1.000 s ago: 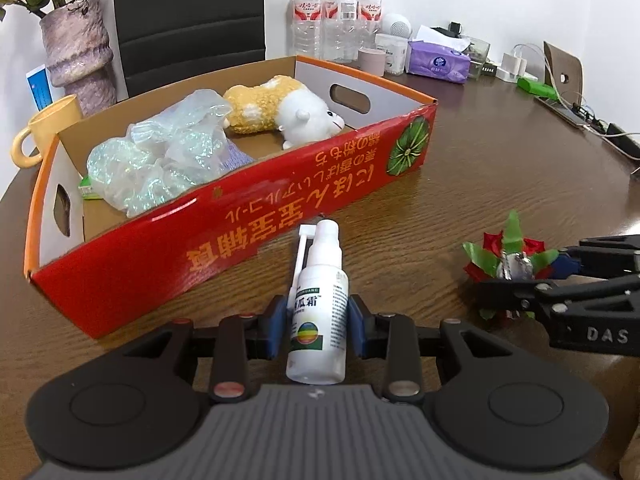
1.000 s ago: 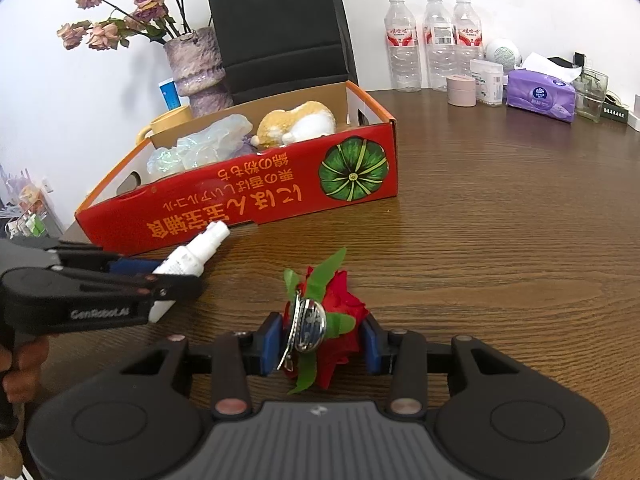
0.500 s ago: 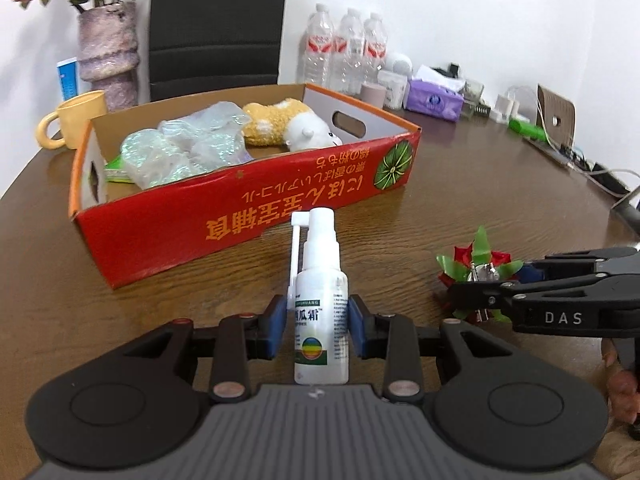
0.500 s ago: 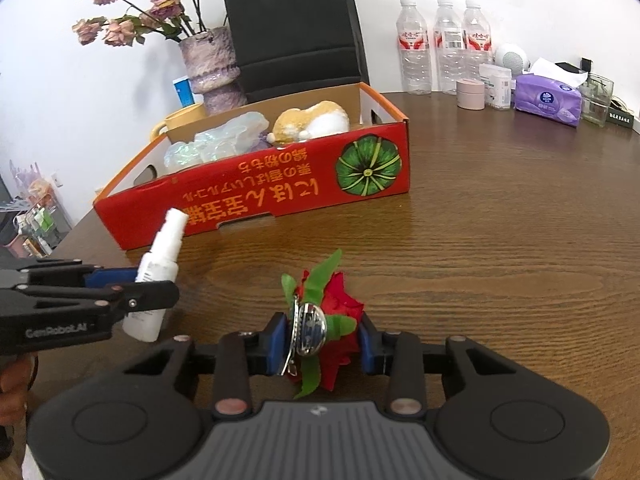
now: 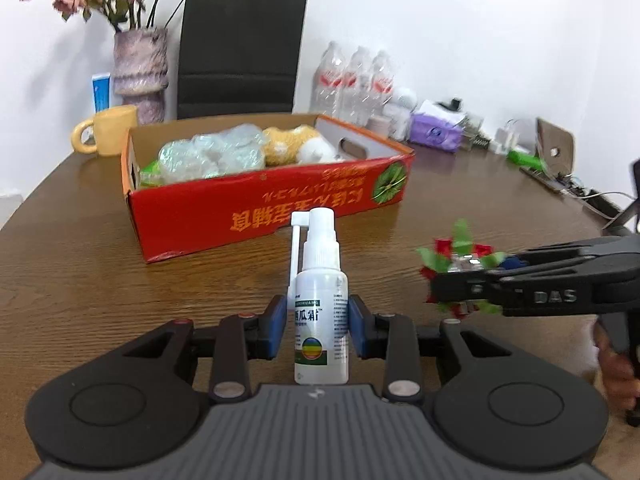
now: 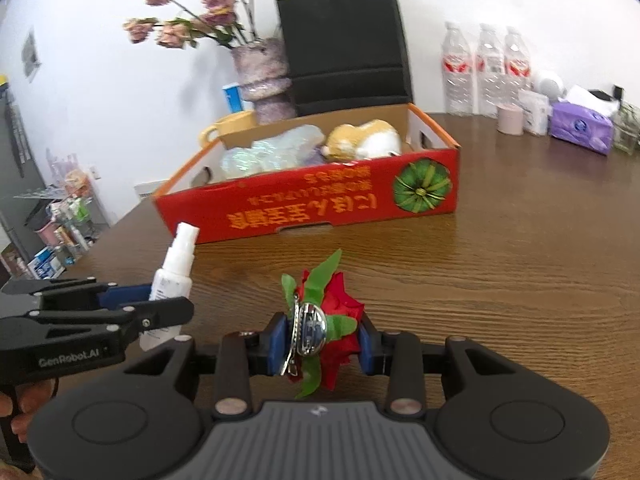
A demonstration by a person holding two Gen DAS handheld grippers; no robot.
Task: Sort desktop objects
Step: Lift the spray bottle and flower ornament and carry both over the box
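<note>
I have one thing in each tool, so both can go into the red box [image 5: 256, 204] in one trip. My left tool [image 5: 318, 322] is squeezed tight on the white spray bottle [image 5: 320, 300]. The blue pads press the bottle on its two flat sides, down low near the label, so the bottle stands straight up with its cap on top. Holding it low like that should stop it from tipping over. The bottle is up off the brown surface [image 5: 80, 264], in front of the long side of the box.

My right tool [image 6: 320, 344] is squeezed tight on the red flower clip [image 6: 324, 332]. The shiny metal part and the green leaves poke out between the pads. It is a soft, bumpy thing, so I think a tight squeeze is needed or it could slip out.

Both tools are side by side, near each other but not touching, and both point at the box. The left one is level. The right one is a bit to the right and also off the surface.

The box already has a yellow stuffed toy [image 5: 296, 148] and a crinkly clear bag [image 5: 212, 156] in it. There looks to be some room left near the front wall. I think the next step is to go up and over that wall.
</note>
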